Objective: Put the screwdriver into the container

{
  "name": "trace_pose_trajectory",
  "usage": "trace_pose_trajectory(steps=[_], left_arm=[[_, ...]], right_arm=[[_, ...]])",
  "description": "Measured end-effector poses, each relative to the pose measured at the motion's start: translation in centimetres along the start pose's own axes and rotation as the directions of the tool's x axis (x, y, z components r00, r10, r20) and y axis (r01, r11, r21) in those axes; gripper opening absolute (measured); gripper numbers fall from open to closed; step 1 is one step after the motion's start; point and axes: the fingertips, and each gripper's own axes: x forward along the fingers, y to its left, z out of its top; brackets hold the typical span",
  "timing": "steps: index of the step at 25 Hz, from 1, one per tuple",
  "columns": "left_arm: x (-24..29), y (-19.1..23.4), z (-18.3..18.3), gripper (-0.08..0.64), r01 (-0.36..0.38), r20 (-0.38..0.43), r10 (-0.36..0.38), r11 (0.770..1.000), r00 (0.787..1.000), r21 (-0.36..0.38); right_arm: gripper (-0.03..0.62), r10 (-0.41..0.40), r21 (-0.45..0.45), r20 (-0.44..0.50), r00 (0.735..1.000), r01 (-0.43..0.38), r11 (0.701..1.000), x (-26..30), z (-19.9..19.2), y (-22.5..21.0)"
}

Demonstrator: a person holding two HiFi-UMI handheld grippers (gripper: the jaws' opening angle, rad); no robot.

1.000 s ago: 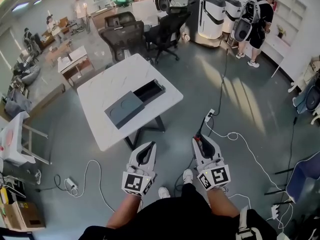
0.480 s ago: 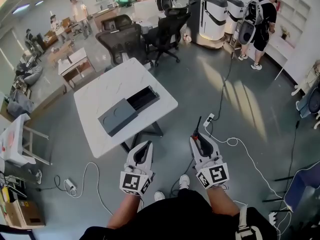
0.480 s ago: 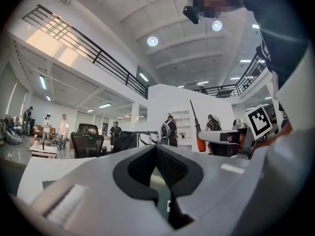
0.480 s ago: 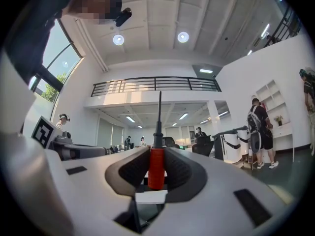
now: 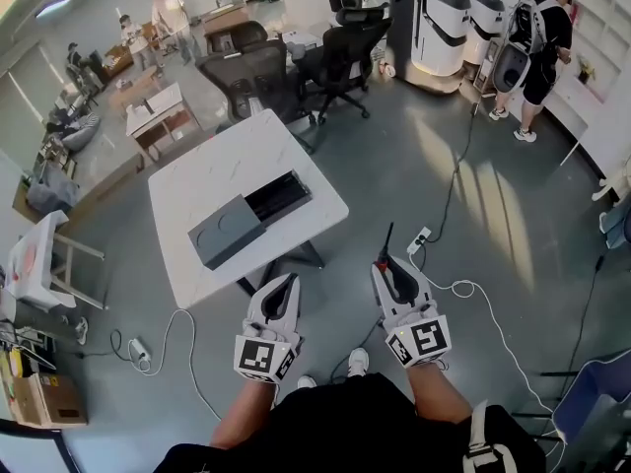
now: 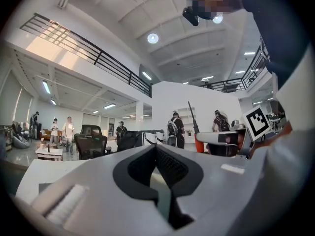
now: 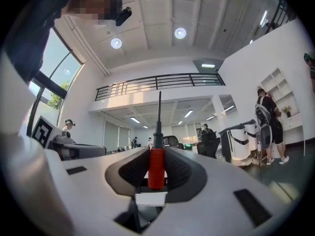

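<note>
A dark grey container [image 5: 229, 229] lies on the white table [image 5: 217, 161], its open black tray end [image 5: 279, 197] pointing right. Both grippers hang over the floor, short of the table's near edge. My right gripper [image 5: 385, 264] is shut on the screwdriver [image 5: 388, 254], whose red handle [image 7: 156, 167] sits between the pads while the black shaft [image 7: 159, 112] points forward past the fingertips. My left gripper [image 5: 289, 284] is to its left. In the left gripper view the left gripper [image 6: 155, 149] has its jaws together with nothing in them.
Black office chairs [image 5: 258, 75] stand behind the table. Cables [image 5: 463, 289] and a power strip [image 5: 421, 240] lie on the floor to the right, another cable [image 5: 177, 338] to the left. A small white table [image 5: 35, 264] stands at the left. People and white machines [image 5: 439, 28] are at the back.
The head view has shifted a little, so the table and room sit slightly differently in the frame. Both grippers keep the same pose, the right one still holding the screwdriver.
</note>
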Motion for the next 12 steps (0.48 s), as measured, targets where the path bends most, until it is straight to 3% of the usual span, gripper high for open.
trace_pose_trajectory(steps=[12], left_arm=[[1.6, 3.7, -2.1, 0.009, -0.127, -0.044, 0.126, 0.991, 0.991, -0.030]], right_arm=[[0.094, 0.121, 0.022, -0.012, 0.993, -0.121, 0.992, 5.2, -1.5, -1.2]])
